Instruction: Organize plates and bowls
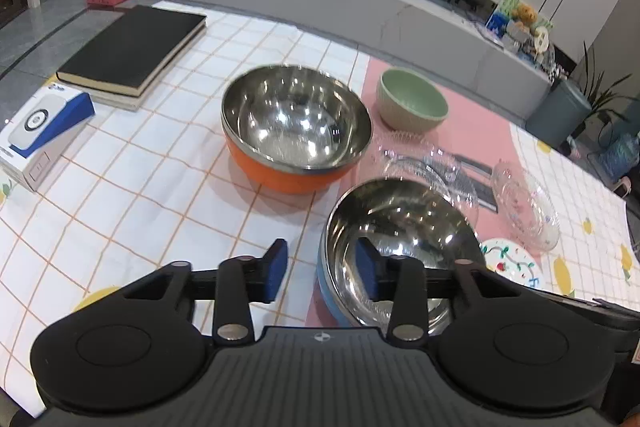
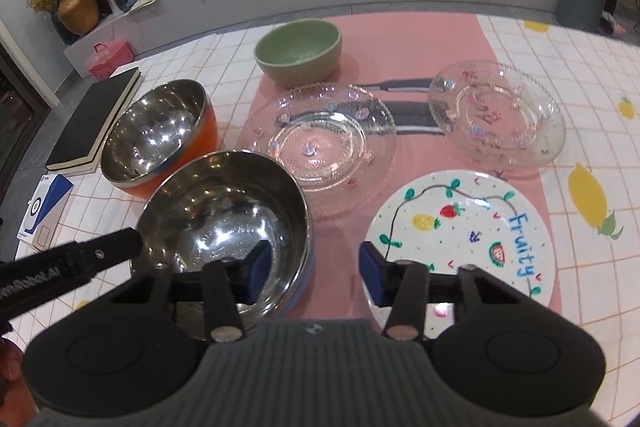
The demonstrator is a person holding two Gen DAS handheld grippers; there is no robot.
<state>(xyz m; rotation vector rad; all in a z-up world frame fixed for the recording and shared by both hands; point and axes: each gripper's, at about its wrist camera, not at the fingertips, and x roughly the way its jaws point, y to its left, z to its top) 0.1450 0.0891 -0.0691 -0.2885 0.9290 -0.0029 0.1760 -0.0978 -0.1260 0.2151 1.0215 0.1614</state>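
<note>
Surface: checked white tablecloth point(image 2: 580, 99) with lemon prints, and a pink mat point(image 2: 400, 35) laid down its middle.
Background: long grey cabinet with one white router, one pink case on the floor beside it, potted plants at the ends.
Steel bowls: two. The orange-sided bowl point(image 1: 296, 131) stands on the checked cloth; the blue-sided bowl point(image 1: 396, 227) stands nearer, at the mat's left edge, just beside the orange one.
Ceramic bowls: one, a green bowl point(image 2: 298, 51), upright at the far end of the mat.
Glass plates: two, both clear with small coloured dots. The left glass plate point(image 2: 320, 143) lies just beside the blue-sided bowl; the right glass plate point(image 2: 496, 115) lies well apart from it, at the mat's right edge.
Painted plates: one, a white fruit plate point(image 2: 460, 235) lettered "Fruity", nearest the camera on the mat.
Other items: one black book point(image 1: 132, 47) on a second volume, one blue-and-white box point(image 1: 40, 135), both on the cloth's left side.
Left gripper point(image 1: 322, 271): jaws about half open, astride the near-left rim of the blue-sided bowl, one pad inside and one outside; no pad visibly presses the rim.
Right gripper point(image 2: 314, 273): jaws about half open, astride the same bowl's near-right rim, left pad inside, right pad over the fruit plate's edge; contact cannot be told.
</note>
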